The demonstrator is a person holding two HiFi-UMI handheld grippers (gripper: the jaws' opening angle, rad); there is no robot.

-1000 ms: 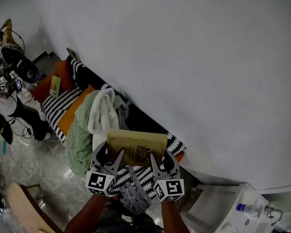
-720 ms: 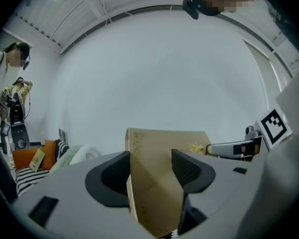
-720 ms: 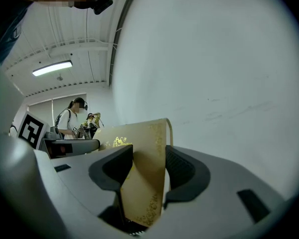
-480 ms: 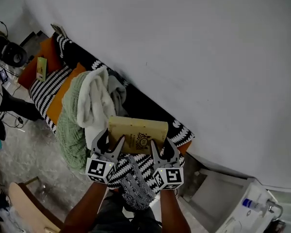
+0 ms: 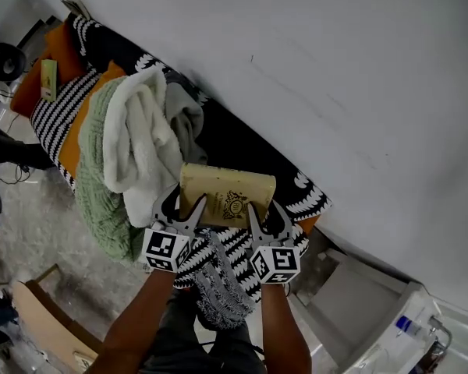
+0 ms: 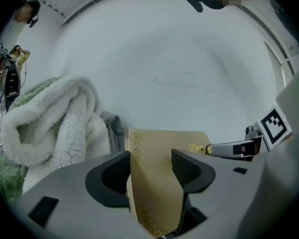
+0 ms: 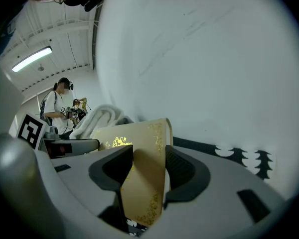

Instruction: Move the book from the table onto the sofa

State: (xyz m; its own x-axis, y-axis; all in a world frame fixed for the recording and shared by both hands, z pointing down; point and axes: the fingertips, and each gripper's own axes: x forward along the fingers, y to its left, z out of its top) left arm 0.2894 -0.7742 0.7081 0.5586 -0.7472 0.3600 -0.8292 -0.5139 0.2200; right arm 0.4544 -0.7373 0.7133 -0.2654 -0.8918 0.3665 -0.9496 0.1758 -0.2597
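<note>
**Book held over the sofa, not yet down**

On the left, a green blanket (image 5: 93,181) and a white towel (image 5: 144,142) are heaped on the sofa (image 5: 238,142). My left tongs (image 5: 187,202) are clamped on the near left corner of the book (image 5: 226,195), with the tan cover pinched between both pads. The book hangs flat just right of the towel heap, above the black-and-white patterned seat. I judge it is held in the air and does not rest on the seat. My right tongs (image 5: 265,209) are closed on the near right corner in the same way.

The book looks to me like a stiff hardback with a smooth, gold-stamped cover. I expect it is light enough for two corner grips, but it could slide on the pads. I hold only the near edge, so the far edge could sag or twist if one side loosens. A deeper bite along the edge would be safer.

Against the picture from a second ago, the grip and the book's place between the tongs are the same. The towel heap and the orange cushion (image 5: 58,49) now sit further up and left in the head view, and more of the seat shows to the book's right.
</note>
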